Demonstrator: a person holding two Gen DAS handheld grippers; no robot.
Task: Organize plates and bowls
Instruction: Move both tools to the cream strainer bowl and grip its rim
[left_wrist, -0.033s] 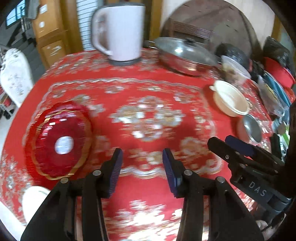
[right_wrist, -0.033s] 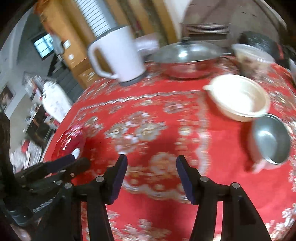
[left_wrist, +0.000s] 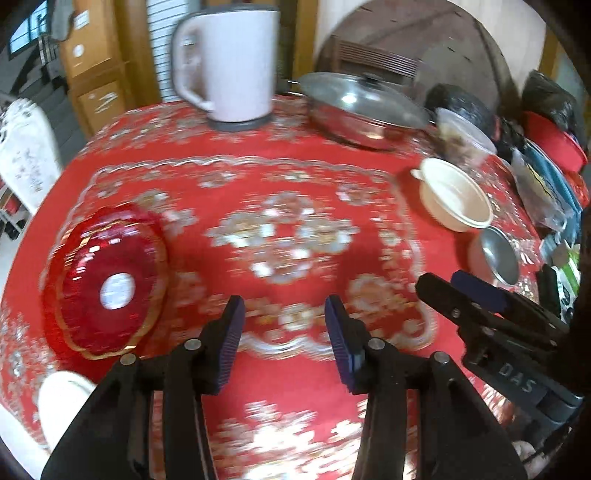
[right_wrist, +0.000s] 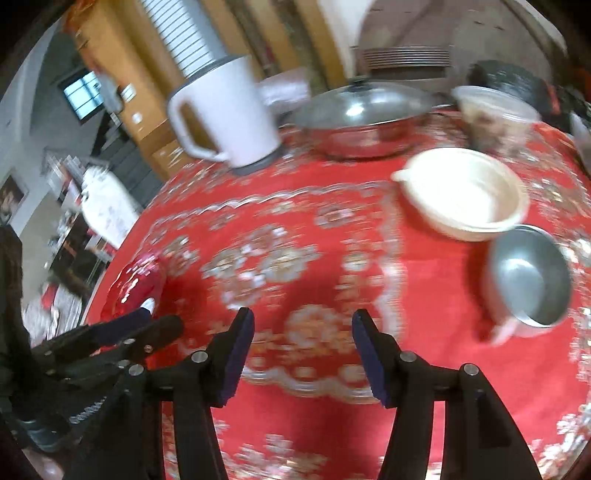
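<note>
Red patterned tablecloth (left_wrist: 295, 177) w/ dishes scattered; nothing stacked yet, so task looks barely begun. Left gripper (left_wrist: 283, 325) and right gripper (right_wrist: 303, 343) both spread wide, empty, hovering over the cloth. Red glass plate (left_wrist: 107, 280) at 9 o'clock in left view; cream bowl (right_wrist: 465, 192) at 1–2 o'clock in right view, empty, just beside empty metal bowl (right_wrist: 528, 280). Lidded pan (left_wrist: 362, 107) & kettle (left_wrist: 229, 62) at 12; pan contents hidden.

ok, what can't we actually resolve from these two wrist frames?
- White dish, left wrist view: cut off by the left gripper and the fisheye edge; type unclear.
- Red plate, right wrist view: partly hidden behind the left gripper.
- Clear lidded container: contents motion-blurred.
- Right-edge clutter: unidentifiable.
</note>
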